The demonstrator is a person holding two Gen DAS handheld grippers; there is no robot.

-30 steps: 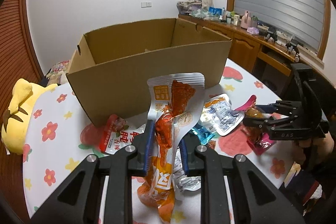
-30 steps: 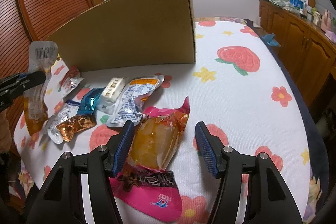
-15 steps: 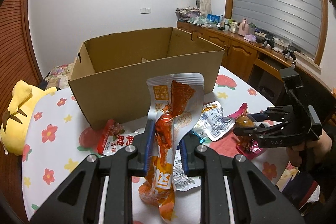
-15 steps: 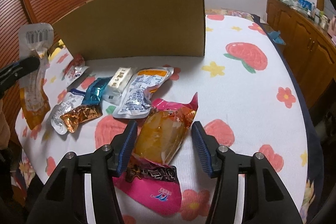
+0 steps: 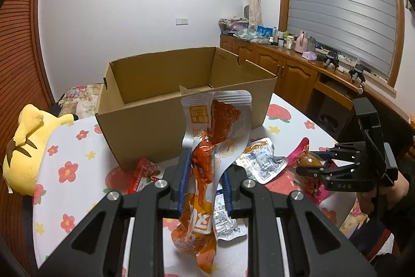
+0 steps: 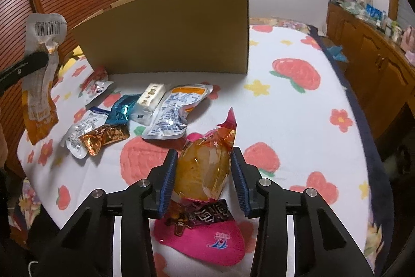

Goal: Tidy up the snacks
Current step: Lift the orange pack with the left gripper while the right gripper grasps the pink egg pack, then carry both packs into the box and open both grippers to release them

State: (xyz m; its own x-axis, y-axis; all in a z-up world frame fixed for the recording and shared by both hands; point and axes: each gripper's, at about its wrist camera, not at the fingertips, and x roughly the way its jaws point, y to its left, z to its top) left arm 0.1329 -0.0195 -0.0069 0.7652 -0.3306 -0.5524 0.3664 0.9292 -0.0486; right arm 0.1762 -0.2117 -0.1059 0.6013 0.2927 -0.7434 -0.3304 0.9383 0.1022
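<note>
Left wrist: orange pouch (image 5: pixel 205 173) clamped in left tongs (image 5: pixel 203 181) | box (image 5: pixel 186 105) behind

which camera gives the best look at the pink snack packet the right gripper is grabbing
The right wrist view. There the pink snack packet fills the foreground between the right gripper's blue pads, its clear window and pink printed end plain. The left wrist view shows it only small, at the side, mostly hidden by that gripper.
</note>
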